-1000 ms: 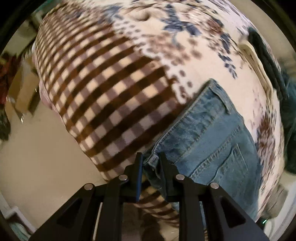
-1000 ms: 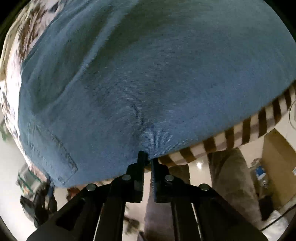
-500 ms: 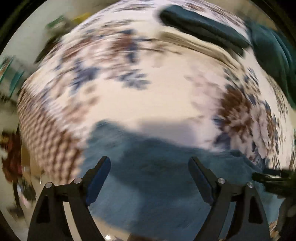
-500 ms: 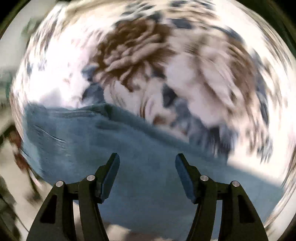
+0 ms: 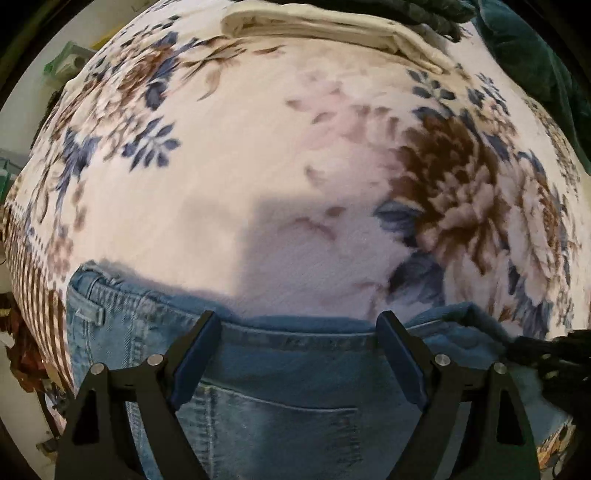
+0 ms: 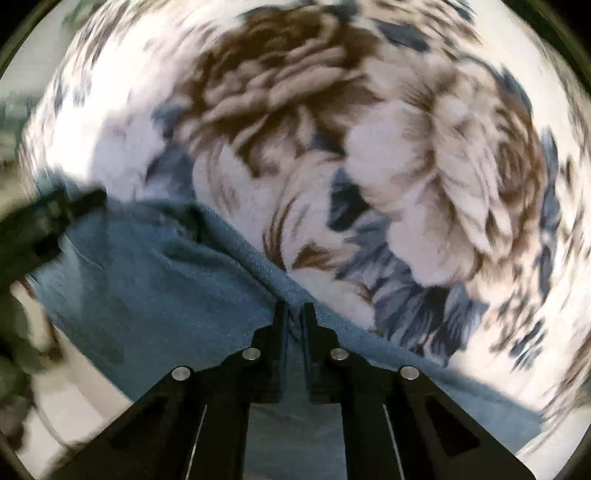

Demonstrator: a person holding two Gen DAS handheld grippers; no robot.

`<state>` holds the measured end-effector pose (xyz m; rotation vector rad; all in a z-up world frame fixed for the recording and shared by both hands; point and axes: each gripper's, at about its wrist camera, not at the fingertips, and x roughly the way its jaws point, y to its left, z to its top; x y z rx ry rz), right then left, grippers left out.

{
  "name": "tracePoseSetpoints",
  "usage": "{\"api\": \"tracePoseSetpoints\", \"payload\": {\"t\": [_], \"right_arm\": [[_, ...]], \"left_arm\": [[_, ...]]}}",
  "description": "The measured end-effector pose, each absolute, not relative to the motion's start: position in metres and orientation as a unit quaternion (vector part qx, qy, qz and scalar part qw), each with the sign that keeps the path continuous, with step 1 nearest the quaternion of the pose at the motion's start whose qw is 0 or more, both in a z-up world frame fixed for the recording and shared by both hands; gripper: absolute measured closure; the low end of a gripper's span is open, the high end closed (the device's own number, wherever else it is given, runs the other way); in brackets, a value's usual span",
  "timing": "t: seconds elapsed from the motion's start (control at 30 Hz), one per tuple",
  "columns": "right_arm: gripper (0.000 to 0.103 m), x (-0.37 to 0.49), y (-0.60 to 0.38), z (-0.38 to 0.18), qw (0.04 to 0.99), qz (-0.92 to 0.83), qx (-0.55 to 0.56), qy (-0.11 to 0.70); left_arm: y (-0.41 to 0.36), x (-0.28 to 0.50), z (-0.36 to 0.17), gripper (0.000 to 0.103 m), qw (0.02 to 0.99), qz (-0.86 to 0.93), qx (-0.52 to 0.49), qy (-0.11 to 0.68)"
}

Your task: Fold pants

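Blue denim pants (image 5: pixel 280 376) lie on a floral blanket (image 5: pixel 258 155), with waistband and back pocket toward me in the left wrist view. My left gripper (image 5: pixel 298 325) is open, its fingers straddling the waistband, holding nothing. In the right wrist view the pants (image 6: pixel 155 295) fill the lower left. My right gripper (image 6: pixel 294 314) is shut on the pants' far edge. The right gripper also shows at the right edge of the left wrist view (image 5: pixel 546 350).
A folded cream cloth (image 5: pixel 332 29) and dark green garments (image 5: pixel 535 55) lie at the blanket's far side. The blanket's brown checked border (image 5: pixel 33 295) marks the left edge. The right wrist view is motion-blurred.
Both grippers let go of the pants and swung up over them. The left stays open above the waistband. The right has shut again on the pants' far edge.
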<state>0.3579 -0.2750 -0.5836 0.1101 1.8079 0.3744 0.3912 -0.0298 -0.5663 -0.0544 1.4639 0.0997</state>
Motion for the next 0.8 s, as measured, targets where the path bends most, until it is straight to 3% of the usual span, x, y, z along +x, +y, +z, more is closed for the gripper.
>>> {"api": "tracePoseSetpoints", "payload": {"t": [0.03, 0.1, 0.4, 0.43, 0.47, 0.5, 0.6, 0.8], "right_arm": [[0.092, 0.361, -0.282, -0.582, 0.594, 0.173, 0.071, 0.782], [0.066, 0.365, -0.286, -0.581, 0.589, 0.183, 0.070, 0.784], [0.066, 0.362, -0.275, -0.596, 0.574, 0.203, -0.038, 0.792], [0.066, 0.361, -0.274, -0.594, 0.576, 0.205, -0.045, 0.790], [0.073, 0.361, -0.275, -0.591, 0.579, 0.206, -0.046, 0.788], [0.093, 0.359, -0.274, -0.590, 0.578, 0.202, -0.048, 0.789], [0.100, 0.347, -0.263, -0.578, 0.598, 0.192, -0.054, 0.776], [0.102, 0.329, -0.266, -0.529, 0.658, 0.157, -0.036, 0.736]], "left_arm": [[-0.029, 0.391, -0.569, 0.017, 0.742, 0.046, -0.024, 0.669], [-0.028, 0.390, -0.574, 0.017, 0.741, 0.046, -0.020, 0.669], [-0.033, 0.392, -0.588, 0.016, 0.739, 0.045, -0.006, 0.673], [-0.031, 0.392, -0.587, 0.016, 0.738, 0.044, -0.007, 0.673], [-0.031, 0.392, -0.587, 0.016, 0.738, 0.044, -0.008, 0.673], [-0.031, 0.393, -0.587, 0.016, 0.739, 0.045, -0.009, 0.673], [-0.030, 0.393, -0.585, 0.016, 0.737, 0.045, -0.014, 0.674], [-0.018, 0.395, -0.573, 0.016, 0.737, 0.043, -0.043, 0.673]]}}
